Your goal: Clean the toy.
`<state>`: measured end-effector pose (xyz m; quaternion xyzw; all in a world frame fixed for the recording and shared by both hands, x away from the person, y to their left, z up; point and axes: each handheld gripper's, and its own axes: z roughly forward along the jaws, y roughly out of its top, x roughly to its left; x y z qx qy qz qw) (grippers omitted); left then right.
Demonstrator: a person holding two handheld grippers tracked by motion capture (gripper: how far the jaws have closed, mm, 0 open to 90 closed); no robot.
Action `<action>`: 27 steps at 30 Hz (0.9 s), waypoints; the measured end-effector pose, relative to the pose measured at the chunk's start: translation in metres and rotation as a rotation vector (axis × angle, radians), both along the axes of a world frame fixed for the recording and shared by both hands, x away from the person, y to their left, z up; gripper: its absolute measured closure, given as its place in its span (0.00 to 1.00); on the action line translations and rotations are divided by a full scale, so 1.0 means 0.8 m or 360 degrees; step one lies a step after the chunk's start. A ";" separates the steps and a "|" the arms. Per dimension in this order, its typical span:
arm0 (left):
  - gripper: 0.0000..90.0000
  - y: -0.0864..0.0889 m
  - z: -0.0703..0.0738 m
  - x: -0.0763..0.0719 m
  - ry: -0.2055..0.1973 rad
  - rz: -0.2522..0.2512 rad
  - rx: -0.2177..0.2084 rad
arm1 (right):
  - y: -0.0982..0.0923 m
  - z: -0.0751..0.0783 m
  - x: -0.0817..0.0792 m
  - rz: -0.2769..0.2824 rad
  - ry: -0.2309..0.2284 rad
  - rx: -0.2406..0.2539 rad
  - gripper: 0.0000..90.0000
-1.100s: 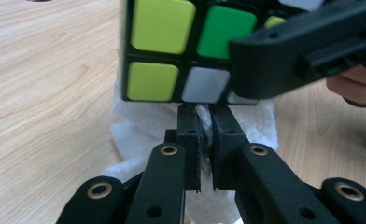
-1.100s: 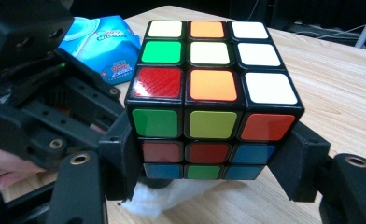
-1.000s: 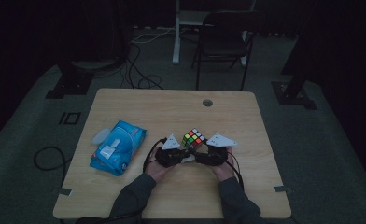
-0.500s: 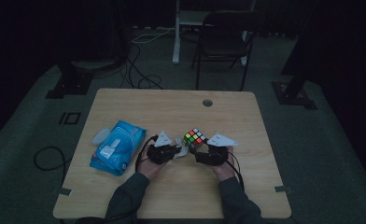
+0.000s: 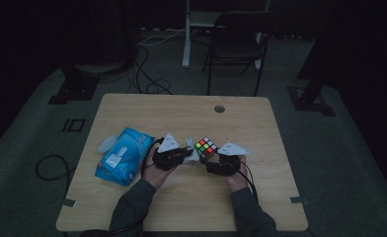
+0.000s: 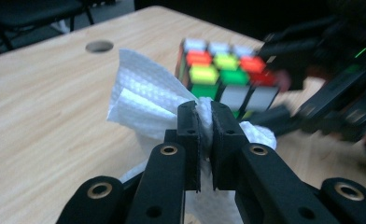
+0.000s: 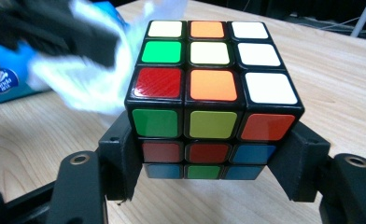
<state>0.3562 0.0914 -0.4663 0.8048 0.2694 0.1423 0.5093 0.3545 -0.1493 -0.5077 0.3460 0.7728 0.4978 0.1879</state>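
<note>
A: Cube (image 7: pixel 212 100) first. Where's it sitting & how will it handle?

B: Puzzle cube, held just above the table (image 5: pixel 147 111), near the front, in the right gripper (image 7: pixel 214 163). Jaws clamped on its lower layers, one pad per side. Hard plastic, stiff, light; glossy stickers, so prob. slippery. Layers can twist, so grip flat opposite faces, not corners.

A: And the white thing?

B: Tissue (image 6: pixel 146 100), folded wad. Soft, nearly weightless, crushes to nothing. Left gripper (image 6: pixel 204 116) is pinched tight on it, jaws almost meeting, with the loose end poking out beside the cube's left face. Can't tell if it's touching; right gripper view is blurred there.

A: Anything else nearby?

B: Blue tissue pack (image 5: pixel 124 155) lies flat, left of the left gripper, well apart from the cube. Looks like wiping work: keep the cube braced, push lightly.
</note>
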 end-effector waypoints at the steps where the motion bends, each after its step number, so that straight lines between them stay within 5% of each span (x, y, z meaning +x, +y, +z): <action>1: 0.95 0.000 0.005 -0.001 -0.0012 -0.0009 -0.0005 | 0.001 -0.001 0.000 0.0004 0.0001 -0.0007 0.38; 14: 0.95 -0.015 0.053 -0.003 -0.0116 -0.0094 -0.0093 | 0.013 -0.015 0.002 0.0045 0.0051 -0.0056 0.38; 27: 0.95 -0.030 0.074 -0.002 -0.0166 -0.0136 -0.0183 | 0.016 -0.020 0.002 0.0061 0.0064 -0.0077 0.38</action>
